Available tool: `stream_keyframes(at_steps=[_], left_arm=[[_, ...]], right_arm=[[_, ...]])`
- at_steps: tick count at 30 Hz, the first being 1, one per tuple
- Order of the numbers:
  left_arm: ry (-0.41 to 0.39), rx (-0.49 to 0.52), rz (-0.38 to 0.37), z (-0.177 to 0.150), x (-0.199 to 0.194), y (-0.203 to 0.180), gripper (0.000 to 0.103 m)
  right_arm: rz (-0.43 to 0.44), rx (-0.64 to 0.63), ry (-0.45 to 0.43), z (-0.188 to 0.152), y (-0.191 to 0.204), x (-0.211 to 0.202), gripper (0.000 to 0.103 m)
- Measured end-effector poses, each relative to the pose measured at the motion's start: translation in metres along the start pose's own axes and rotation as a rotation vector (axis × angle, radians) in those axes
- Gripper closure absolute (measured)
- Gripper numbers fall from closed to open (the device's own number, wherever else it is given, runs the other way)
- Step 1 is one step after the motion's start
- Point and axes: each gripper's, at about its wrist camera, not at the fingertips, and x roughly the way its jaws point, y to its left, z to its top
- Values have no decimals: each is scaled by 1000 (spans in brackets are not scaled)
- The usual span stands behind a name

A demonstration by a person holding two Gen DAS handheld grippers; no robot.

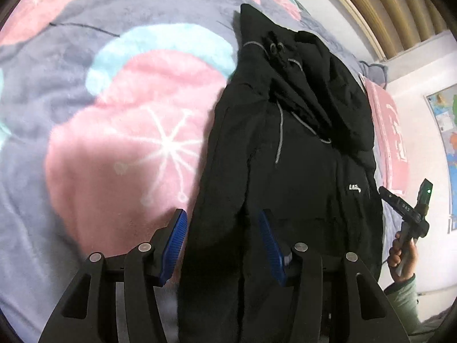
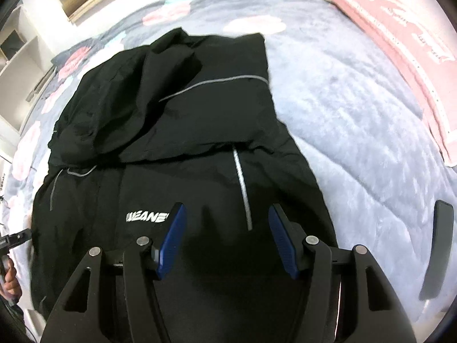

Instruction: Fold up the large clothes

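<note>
A black hooded jacket [image 1: 291,148] lies lengthwise on the bed, hood folded over its chest, with grey piping and a small white logo [image 1: 355,187]. My left gripper [image 1: 222,217] hovers open over the jacket's left edge, its blue pads apart with nothing pinched between them. In the right wrist view the same jacket [image 2: 177,131] fills the middle, its white logo [image 2: 147,216] just left of my right gripper [image 2: 227,210]. That gripper is open above the lower chest, with nothing held between its blue pads. A hand [image 1: 400,254] holds the right gripper's handle beyond the jacket's right edge.
A fleece blanket [image 1: 120,131] in grey, pink and teal covers the bed. A pink pillow [image 2: 405,57] lies to the right of the jacket. A wooden headboard [image 1: 380,8] and a wall map [image 1: 445,131] stand beyond. A dark curved object [image 2: 437,245] sits at the bed's right edge.
</note>
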Motion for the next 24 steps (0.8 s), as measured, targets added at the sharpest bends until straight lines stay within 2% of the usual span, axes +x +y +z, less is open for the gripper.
stream_keyframes(at_steps=[3,7,14,19,22,24], left_arm=[[10,31,-26,-6,9,3,49],[-17,98,-50,-16,11,0,49],[-66,184,-70,-40,8,-15,49],[-55,192,-18,-64,0,-18,49],[-43,165,-21,-74,-5,-13,49],[-48,154,-28,-77,-7,-11,49]], right_arm=[[7,-6,-47,-6,-4,-1,39],[16,-5,-76,-19,-13,-6,39],[18,17,-47,-76,-35,-31,39],[22,47,-46,-112,-48,-56,40],[-11,74,-66,-124,-58,-72,38],[12,84,-43,-131,-63,-74,37]])
